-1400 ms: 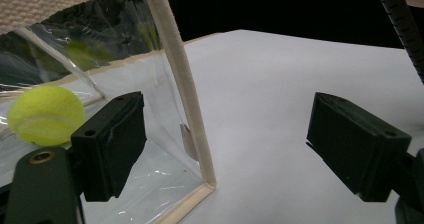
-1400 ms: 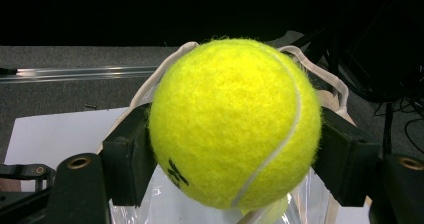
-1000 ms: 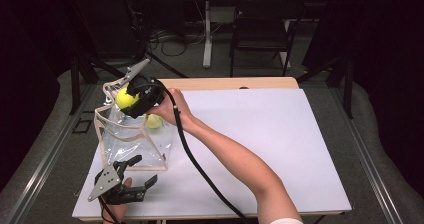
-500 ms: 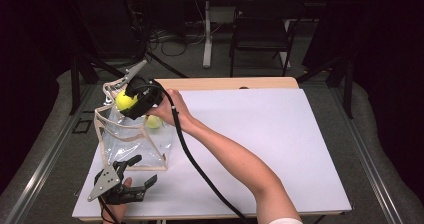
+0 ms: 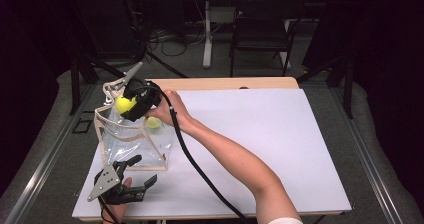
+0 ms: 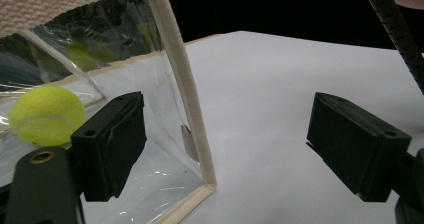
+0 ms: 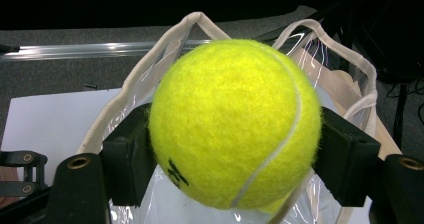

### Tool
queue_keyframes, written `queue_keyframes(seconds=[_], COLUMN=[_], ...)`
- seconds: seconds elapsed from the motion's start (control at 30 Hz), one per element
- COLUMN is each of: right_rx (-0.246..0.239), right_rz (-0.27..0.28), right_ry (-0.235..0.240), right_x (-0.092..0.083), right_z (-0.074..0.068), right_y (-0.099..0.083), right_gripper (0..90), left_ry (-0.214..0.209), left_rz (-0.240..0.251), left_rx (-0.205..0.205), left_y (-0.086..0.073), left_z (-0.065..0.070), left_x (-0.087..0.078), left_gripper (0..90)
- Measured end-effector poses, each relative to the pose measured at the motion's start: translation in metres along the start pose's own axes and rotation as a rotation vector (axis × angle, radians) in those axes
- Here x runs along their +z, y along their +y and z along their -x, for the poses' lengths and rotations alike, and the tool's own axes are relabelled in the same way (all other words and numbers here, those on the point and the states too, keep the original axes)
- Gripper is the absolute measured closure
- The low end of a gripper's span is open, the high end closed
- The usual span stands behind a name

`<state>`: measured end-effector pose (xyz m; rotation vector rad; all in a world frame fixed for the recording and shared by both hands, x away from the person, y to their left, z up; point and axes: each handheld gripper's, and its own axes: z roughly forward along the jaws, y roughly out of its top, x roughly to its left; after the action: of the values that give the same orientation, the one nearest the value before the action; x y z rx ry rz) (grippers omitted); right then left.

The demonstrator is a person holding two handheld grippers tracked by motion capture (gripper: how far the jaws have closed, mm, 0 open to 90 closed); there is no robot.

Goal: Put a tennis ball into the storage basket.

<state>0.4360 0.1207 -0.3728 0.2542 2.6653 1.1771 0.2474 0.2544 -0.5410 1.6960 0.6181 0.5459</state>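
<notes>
One tennis ball [image 5: 153, 122] already lies inside the clear bag [image 5: 131, 143]; the right claw [image 5: 126, 105], clenched on a second tennis ball [image 7: 235, 124], hovers above the bag's mouth, while the left claw [image 5: 131, 176] rests released beside the bag.

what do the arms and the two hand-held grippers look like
Both hand-held grippers are black with blocky rectangular jaw pads. The left hand-held gripper carries a grey three-cornered plate. The right hand-held gripper trails a thick ribbed black cable. The right forearm is bare below a white sleeve edge.

Overhead light falls evenly on the white surface [image 5: 280, 134] at frame centre, while the room along the top and side edges sinks into near-black. Glare streaks the clear bag [image 6: 125, 49]; the close tennis ball [image 7: 235, 124] shows soft, fuzzy focus.
</notes>
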Motion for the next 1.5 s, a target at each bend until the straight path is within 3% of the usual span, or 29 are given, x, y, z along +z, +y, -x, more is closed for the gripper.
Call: queue_keyframes(seconds=[0.73,0.97,1.17,1.2,1.33,1.5], right_rx=[-0.016,-0.001,0.027,0.044,0.078,0.109], right_rz=[-0.073,-0.092,-0.05,-0.033,0.006,0.037], right_ry=[0.011,-0.016,-0.016,0.004,0.038,0.054], right_x=[0.012,0.013,0.0,-0.008,-0.026,-0.049], right_z=[-0.001,-0.001,0.001,0.003,0.009,0.018], right_y=[-0.001,-0.002,-0.004,-0.006,-0.014,-0.027], right_gripper=[26.0,21.9,11.8,6.8,0.5,0.0], left_ry=[-0.003,-0.003,0.001,0.002,-0.004,-0.011], left_rz=[-0.001,-0.001,0.002,0.003,-0.001,-0.003], left_rx=[0.003,0.003,-0.002,-0.003,-0.002,-0.004], left_y=[0.0,0.0,0.0,0.0,0.0,0.001], left_z=[0.0,0.0,-0.001,-0.001,0.0,-0.001], left_x=[0.0,0.0,-0.001,-0.001,0.002,0.007], left_gripper=[15.6,15.6,15.6,15.6,15.6,15.6])
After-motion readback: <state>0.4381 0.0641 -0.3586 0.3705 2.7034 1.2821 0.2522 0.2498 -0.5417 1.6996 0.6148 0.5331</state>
